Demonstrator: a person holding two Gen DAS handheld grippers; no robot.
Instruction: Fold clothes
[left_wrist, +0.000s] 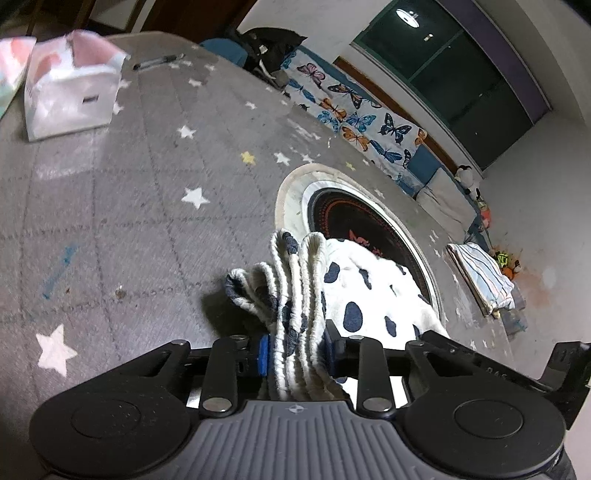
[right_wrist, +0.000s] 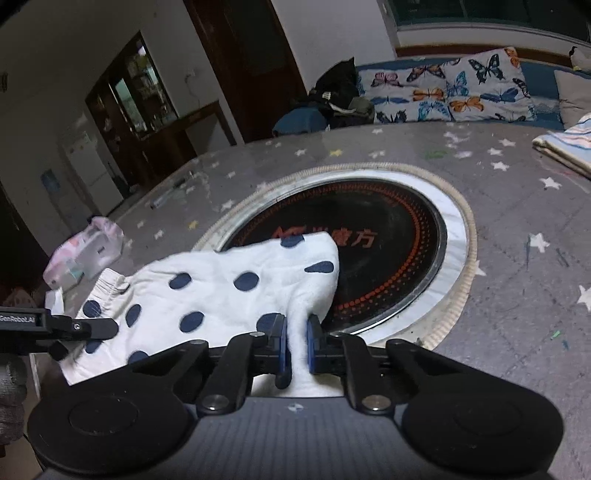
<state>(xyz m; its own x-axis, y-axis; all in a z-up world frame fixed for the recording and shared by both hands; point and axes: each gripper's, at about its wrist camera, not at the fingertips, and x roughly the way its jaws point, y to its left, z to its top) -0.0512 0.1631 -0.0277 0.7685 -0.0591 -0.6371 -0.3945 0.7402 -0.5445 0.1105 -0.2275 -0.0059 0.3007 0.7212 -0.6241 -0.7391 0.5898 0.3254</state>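
A white garment with navy dots (right_wrist: 221, 291) hangs between both grippers above the grey star-patterned table (right_wrist: 517, 229). My left gripper (left_wrist: 295, 350) is shut on its bunched ribbed waistband (left_wrist: 295, 280); the rest of the cloth (left_wrist: 369, 295) trails to the right. My right gripper (right_wrist: 295, 339) is shut on a pinch of the cloth near its other end. The left gripper's body (right_wrist: 55, 325) shows at the left edge of the right wrist view, by the waistband.
A round black induction cooktop (right_wrist: 388, 251) with a white rim is set in the table under the garment. A folded striped cloth (left_wrist: 480, 273) lies at the far side. A tissue pack (left_wrist: 70, 96) and a pen (left_wrist: 159, 61) lie on the table. A butterfly-print bench (right_wrist: 443, 92) stands behind.
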